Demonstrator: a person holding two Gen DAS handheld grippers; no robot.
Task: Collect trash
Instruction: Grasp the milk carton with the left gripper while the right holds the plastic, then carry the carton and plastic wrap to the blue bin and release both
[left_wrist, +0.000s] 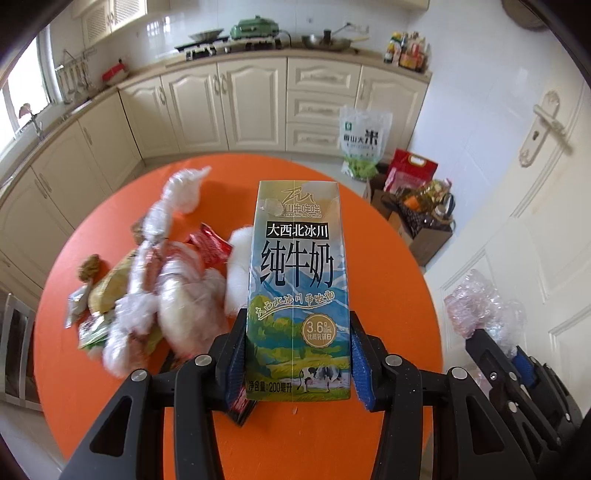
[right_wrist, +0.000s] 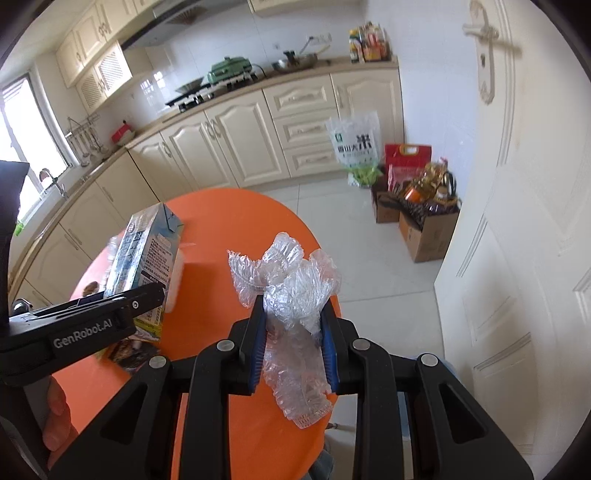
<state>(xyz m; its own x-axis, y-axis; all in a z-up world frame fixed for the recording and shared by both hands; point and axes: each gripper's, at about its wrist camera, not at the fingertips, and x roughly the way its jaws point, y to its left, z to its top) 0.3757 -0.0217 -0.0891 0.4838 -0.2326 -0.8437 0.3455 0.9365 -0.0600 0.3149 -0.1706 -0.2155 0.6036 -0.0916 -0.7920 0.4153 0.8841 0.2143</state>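
gripping milk carton (left_wrist: 298, 295) in left tool (left_wrist: 298, 354) | right tool (right_wrist: 295, 343) clamps crumpled plastic (right_wrist: 291, 295)

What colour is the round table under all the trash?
Bright orange. The table shows best in the left wrist view, behind the milk carton.

We've got the left tongs (left_wrist: 297, 354) clamped on a milk carton (left_wrist: 299, 273), blue pads (left_wrist: 357, 362) pressed to both its sides near the base, carton held upright & lifted above the orange bench (left_wrist: 388, 236). Right tongs (right_wrist: 293, 339) are pinched on a crumpled clear plastic wrap (right_wrist: 295, 291), fingers nearly parallel, wrap bulging out front & hanging below. From the right wrist view the left tongs sit just to the left, w/ a bit of the person's hand (right_wrist: 59, 417) showing under them.
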